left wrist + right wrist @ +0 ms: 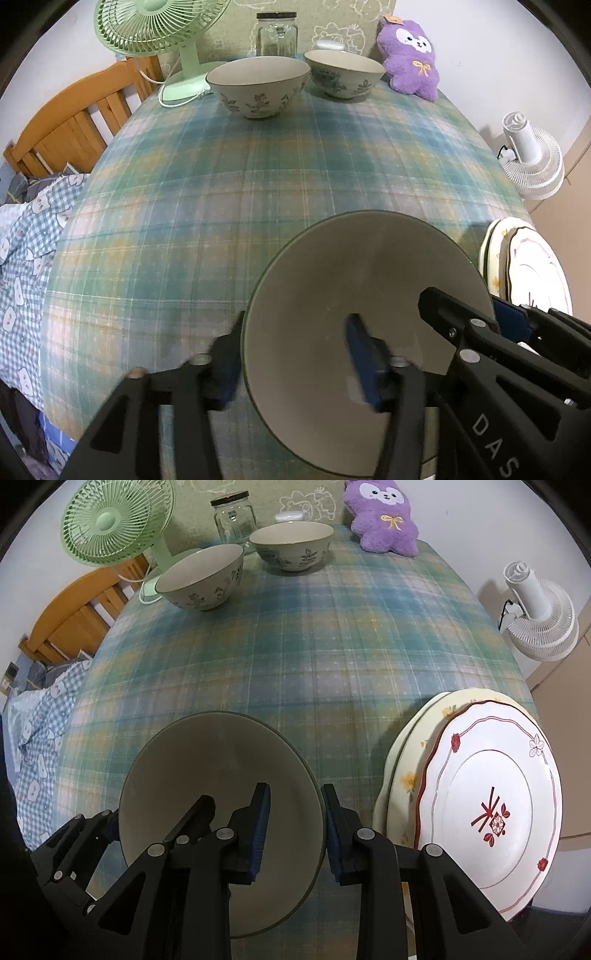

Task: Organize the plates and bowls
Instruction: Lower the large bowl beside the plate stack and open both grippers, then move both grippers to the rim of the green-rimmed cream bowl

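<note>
The counter (332,646) is covered with a green, blue and orange plaid cloth. At its far edge stand a mint-green desk fan (114,528), a lidded glass jar (234,517) and a purple plush toy (384,517). Just before them sit two floral bowls (203,578), side by side and slightly apart. On the near side sit a plain grey-green bowl (221,760) and, to its right, a stack of plates (491,797) topped by a white plate with red trim.
</note>
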Tool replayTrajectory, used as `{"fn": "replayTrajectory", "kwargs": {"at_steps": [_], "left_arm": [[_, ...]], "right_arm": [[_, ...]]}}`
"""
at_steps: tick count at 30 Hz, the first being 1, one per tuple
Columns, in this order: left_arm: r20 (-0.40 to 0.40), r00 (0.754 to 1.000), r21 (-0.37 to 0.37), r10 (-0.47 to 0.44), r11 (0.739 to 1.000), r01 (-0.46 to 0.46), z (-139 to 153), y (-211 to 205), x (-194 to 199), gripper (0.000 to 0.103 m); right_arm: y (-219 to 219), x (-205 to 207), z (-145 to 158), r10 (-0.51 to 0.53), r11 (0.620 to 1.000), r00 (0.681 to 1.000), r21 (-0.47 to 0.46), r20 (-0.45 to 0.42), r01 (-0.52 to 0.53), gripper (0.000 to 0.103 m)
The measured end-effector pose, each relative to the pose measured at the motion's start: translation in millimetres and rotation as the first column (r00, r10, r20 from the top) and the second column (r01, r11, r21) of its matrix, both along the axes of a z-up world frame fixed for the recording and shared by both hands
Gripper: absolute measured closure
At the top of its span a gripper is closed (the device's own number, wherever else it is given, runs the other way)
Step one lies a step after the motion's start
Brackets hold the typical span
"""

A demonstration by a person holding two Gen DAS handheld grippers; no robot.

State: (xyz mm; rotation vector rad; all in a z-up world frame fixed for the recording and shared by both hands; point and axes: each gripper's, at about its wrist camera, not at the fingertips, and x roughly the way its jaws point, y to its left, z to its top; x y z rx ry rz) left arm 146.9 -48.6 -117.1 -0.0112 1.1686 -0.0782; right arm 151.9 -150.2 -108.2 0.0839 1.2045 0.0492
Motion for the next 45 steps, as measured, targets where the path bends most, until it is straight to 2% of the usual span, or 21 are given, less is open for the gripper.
{"fn": "replayTrajectory", "kwargs": {"at_steps": [4,6,13,21,22,24,26,28,37,45], "left_arm": [[-0.003,1.0,0.019,0.014,1.0,-0.014,4,-1,-2,0.026],[0.004,1.0,0.027,0.016,0.999,-0.017,8,-1,-2,0.026],[0.035,0.998,0.029,0.043,0.999,-0.044,35,-1,-1,0.025],[0.144,0.987,0.044,0.069,0.996,-0.076,89,0,11,0.019],[0.156,0.985,0.04,0.075,0.996,-0.082,95,1,13,0.018],[0.177,0.98,0.03,0.088,0.995,-0.094,106,5,20,0.017],[0.196,0.976,0.022,0.094,0.995,-0.1,114,8,27,0.016],[0.209,0.974,0.026,0.09,0.995,-0.098,122,11,36,0.014],[0.207,0.975,0.002,0.078,0.997,-0.08,129,33,87,0.008],[0.211,0.976,0.022,0.051,0.998,-0.057,119,50,144,0.008]], "right_arm": [[0,-1,2,0.006,1.0,1.0,-0.017,-0.007,-0.006,0.071],[1,0,5,0.013,0.999,1.0,-0.043,-0.008,-0.014,0.07],[-2,2,29,0.04,0.999,0.999,-0.03,0.027,-0.039,0.068],[-10,11,85,0.044,0.999,0.99,-0.014,0.131,-0.042,0.066],[-9,14,91,0.046,0.999,0.989,-0.018,0.142,-0.044,0.065],[-9,20,105,0.032,0.999,0.985,-0.032,0.17,-0.027,0.051],[-10,25,116,0.021,1.0,0.981,-0.026,0.193,-0.017,0.042],[-9,31,124,0.027,1.0,0.977,-0.019,0.213,-0.024,0.041],[11,82,138,0.036,0.999,0.969,-0.031,0.244,-0.03,0.036],[27,136,128,0.014,1.0,0.967,-0.026,0.253,-0.007,0.033]]}}
